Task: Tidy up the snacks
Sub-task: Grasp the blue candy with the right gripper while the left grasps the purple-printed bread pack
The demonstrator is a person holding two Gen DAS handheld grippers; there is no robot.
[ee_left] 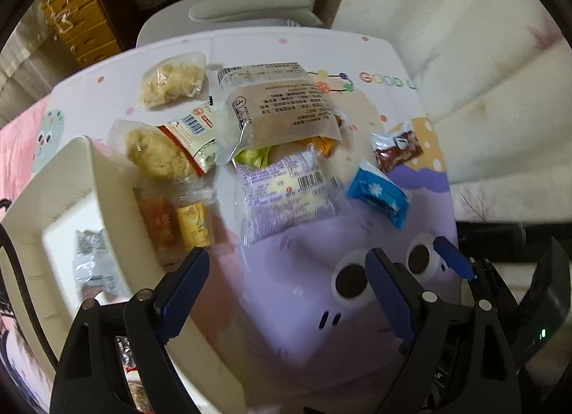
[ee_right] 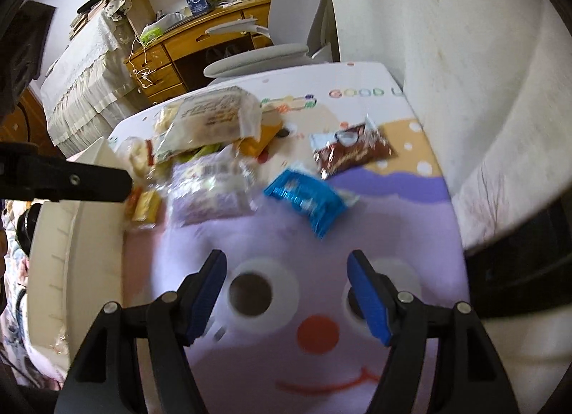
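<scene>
A pile of snack packets lies on a cartoon-print tabletop [ee_left: 286, 307]. It holds a purple packet [ee_left: 286, 192], a big tan packet [ee_left: 282, 110], two clear bags of pale snacks [ee_left: 171, 83], a blue packet [ee_left: 379, 192] and a brown packet [ee_left: 393, 149]. A cream bin [ee_left: 107, 207] stands at the left with a silver packet [ee_left: 91, 264] inside. My left gripper [ee_left: 286, 292] is open and empty, in front of the purple packet. My right gripper [ee_right: 289, 296] is open and empty, short of the blue packet [ee_right: 307, 199] and the brown packet [ee_right: 352, 149].
A grey chair [ee_right: 264, 53] stands behind the table, with a wooden desk [ee_right: 200, 39] beyond. A white wall [ee_right: 464, 74] runs along the table's right side. The bin's wall [ee_right: 71, 253] borders the table's left. The left gripper's body [ee_right: 64, 178] shows at the left of the right wrist view.
</scene>
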